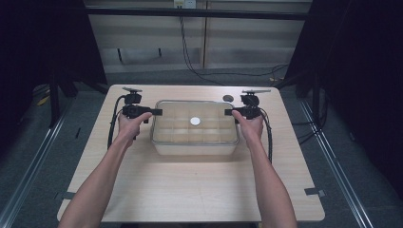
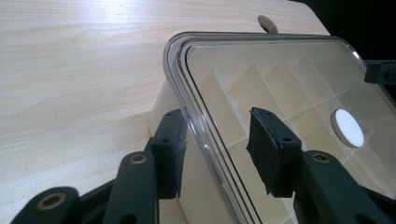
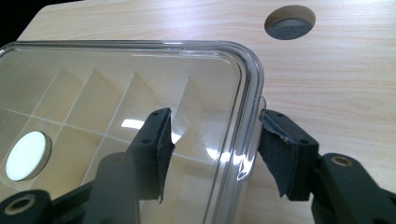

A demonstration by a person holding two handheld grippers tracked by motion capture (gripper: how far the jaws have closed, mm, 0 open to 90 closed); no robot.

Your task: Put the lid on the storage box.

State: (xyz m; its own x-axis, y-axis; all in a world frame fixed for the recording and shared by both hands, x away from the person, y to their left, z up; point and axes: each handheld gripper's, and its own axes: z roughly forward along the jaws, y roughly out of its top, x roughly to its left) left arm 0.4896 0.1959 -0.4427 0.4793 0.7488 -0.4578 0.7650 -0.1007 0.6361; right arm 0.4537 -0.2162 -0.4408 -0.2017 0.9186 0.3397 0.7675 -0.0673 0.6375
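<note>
My left tool sits at the left end of the clear lid, my right tool at its right end; both show in the middle of the high view, either side of the box. The box stands on the desk slightly above frame centre, with the lid lying on top and a white round disc at the lid's centre. Wooden dividers show through the lid. In the left gripper view the lid's rim passes between my tool's jaws: one pad below the rim beside the box wall, the other above the lid; a gap shows on both sides, so the jaws are partly open and not pressing. In the right gripper view the rim likewise runs between the jaws, moderately wide; the right-hand pad is at or just beside the rim's edge, contact not certain. A round hole in the desk sits upper right of that view.
</note>
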